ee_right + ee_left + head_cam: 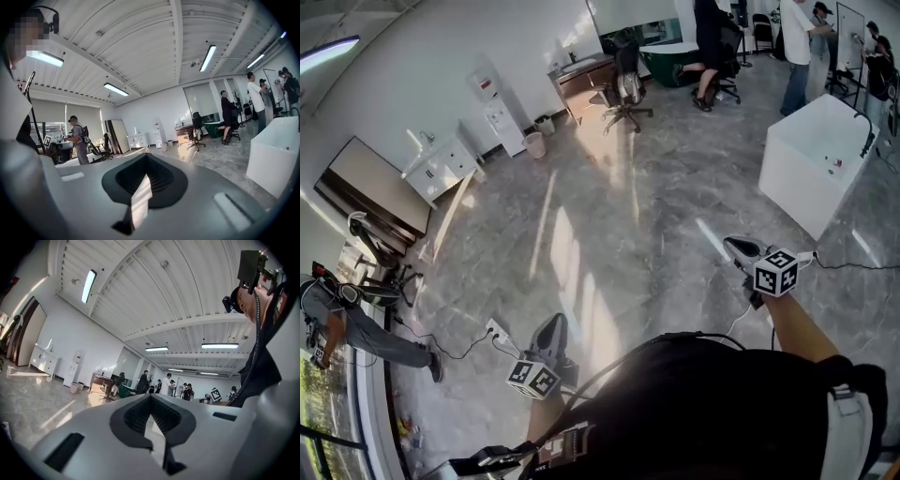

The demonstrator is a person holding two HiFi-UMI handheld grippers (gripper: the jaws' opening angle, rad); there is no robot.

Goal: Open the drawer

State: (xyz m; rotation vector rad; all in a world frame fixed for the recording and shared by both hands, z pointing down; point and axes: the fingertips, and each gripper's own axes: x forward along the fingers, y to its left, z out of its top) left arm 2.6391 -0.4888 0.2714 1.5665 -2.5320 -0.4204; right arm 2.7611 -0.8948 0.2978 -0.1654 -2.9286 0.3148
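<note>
No drawer is close to either gripper. A low white cabinet [441, 169] with front panels stands against the far left wall; it also shows small in the left gripper view [44, 363] and the right gripper view [138, 139]. My left gripper [551, 325] is held out low at the left over bare floor, its jaws together with nothing between them [150, 395]. My right gripper [735, 247] points toward the room's middle, also shut and empty [146, 154]. Both are far from any furniture.
A large white boxy unit [814, 164] stands at the right, close to my right gripper [276, 159]. A brown desk [581, 80] and office chair [623, 89] are at the back, with a water dispenser [499, 112] nearby. People stand at the back right and far left. A cable and power strip [497, 333] lie on the grey floor.
</note>
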